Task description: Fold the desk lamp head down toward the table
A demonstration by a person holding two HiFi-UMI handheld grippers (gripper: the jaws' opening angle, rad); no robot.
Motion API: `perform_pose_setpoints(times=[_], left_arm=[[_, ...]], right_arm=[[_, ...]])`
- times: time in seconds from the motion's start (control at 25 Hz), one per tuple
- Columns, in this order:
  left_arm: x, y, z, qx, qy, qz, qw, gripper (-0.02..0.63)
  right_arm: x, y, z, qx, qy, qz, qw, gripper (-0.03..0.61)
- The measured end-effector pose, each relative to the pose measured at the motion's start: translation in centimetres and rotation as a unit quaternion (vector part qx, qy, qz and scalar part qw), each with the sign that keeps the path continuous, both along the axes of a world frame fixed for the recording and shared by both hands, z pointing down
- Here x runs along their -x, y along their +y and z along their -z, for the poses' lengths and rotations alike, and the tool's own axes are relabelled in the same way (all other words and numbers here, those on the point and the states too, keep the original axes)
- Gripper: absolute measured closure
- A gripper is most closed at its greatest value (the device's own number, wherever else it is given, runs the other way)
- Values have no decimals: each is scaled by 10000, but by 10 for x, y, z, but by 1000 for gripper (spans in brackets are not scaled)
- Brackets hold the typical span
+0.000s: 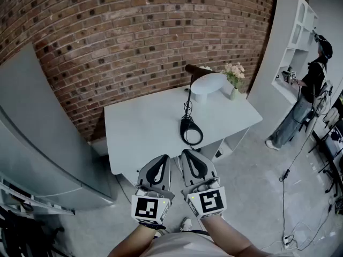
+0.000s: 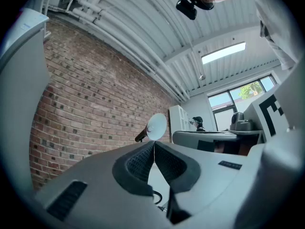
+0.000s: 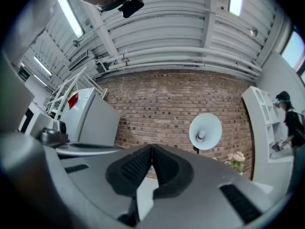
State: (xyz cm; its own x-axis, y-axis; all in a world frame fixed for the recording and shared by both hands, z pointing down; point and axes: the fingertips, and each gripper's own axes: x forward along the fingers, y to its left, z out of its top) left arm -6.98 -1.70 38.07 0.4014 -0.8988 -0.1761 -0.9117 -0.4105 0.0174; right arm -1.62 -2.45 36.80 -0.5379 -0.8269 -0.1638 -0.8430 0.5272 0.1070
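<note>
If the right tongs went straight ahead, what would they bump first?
Probably the lamp, standing right ahead on the table; the shut right tongs may tilt above its base, so height is unclear.

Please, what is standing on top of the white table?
A desk lamp stands near the front edge, its white head raised, and a vase of flowers sits at the back right corner. The table surface beneath the head is covered.
</note>
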Motion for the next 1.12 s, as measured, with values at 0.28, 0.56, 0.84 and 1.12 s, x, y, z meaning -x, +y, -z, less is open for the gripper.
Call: perform_pose_setpoints(times=[0.28, 0.56, 0.84, 1.12], left_arm=[[-1, 1, -2, 5, 7, -7, 10000, 604], [-1, -1, -1, 31, 13, 6, 10000, 604], [-1, -3, -1, 13, 28, -29, 10000, 604], [-5, -10, 3, -23, 24, 2, 10000, 604]], right_arm=[[1, 1, -3, 22, 10, 4, 10000, 561], [-2, -1, 1, -41, -24, -31, 10000, 561], [-1, -2, 1, -25, -68, -22, 10000, 561], [-9, -7, 2, 16, -22, -42, 10000, 560]])
